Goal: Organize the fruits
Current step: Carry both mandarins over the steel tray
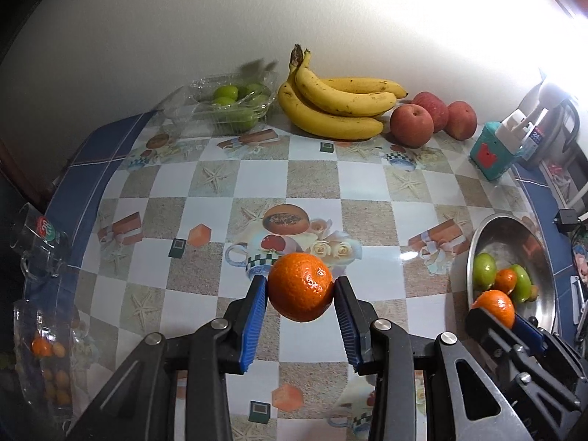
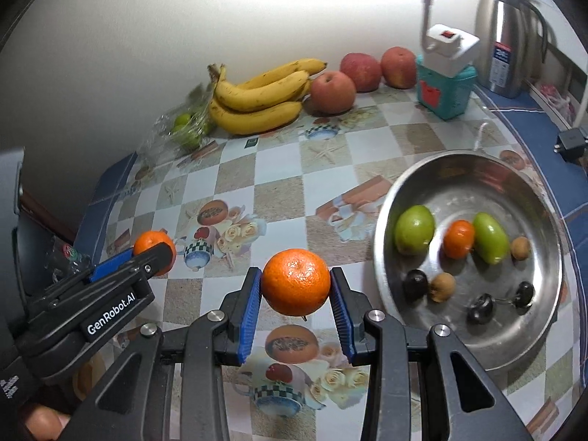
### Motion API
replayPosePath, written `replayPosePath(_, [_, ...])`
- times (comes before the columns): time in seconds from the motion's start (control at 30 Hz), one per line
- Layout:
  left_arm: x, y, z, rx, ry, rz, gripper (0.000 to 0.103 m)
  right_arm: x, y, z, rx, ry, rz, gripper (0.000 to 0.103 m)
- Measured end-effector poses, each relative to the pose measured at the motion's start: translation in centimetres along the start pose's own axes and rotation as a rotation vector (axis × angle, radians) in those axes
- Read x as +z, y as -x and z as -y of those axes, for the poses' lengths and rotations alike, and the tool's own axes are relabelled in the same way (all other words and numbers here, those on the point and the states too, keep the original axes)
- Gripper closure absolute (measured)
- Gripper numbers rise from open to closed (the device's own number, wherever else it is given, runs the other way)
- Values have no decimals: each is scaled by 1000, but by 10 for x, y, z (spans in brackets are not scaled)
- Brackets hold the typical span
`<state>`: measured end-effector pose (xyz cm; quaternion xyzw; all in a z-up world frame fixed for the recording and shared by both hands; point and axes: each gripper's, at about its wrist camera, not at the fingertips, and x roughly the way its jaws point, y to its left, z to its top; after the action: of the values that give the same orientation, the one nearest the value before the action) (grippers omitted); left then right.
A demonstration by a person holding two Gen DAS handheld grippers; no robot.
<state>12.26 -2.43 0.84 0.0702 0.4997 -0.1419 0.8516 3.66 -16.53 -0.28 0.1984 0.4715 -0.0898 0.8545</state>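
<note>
My left gripper [image 1: 300, 286] is shut on an orange mandarin [image 1: 300, 291] and holds it above the patterned table. My right gripper [image 2: 296, 283] is shut on a second mandarin [image 2: 296, 282], left of the steel bowl [image 2: 477, 345]. The bowl holds two green fruits [image 2: 414, 229], a small mandarin [image 2: 458, 239], brown longans and dark cherries. In the left wrist view the right gripper's mandarin [image 1: 494, 308] shows before the bowl [image 1: 540, 253]. In the right wrist view the left gripper's mandarin [image 2: 152, 243] shows at the left.
By the back wall lie a banana bunch [image 1: 336, 104], three red apples [image 1: 411, 124] and a clear plastic box of green fruit [image 1: 235, 104]. A teal box [image 1: 494, 152] and a steel thermos [image 2: 509, 33] stand at the right. Glass cups [image 1: 40, 242] stand at the left edge.
</note>
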Motion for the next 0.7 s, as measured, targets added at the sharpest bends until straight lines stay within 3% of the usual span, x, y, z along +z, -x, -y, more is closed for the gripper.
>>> replayPosePath(0.33, [1, 11, 19, -16, 8, 24, 63, 9, 14, 34, -8, -60, 20, 64])
replayPosePath(0.7, [-3, 6, 50, -58, -18, -5, 63, 17, 18, 83, -50, -174, 13, 64])
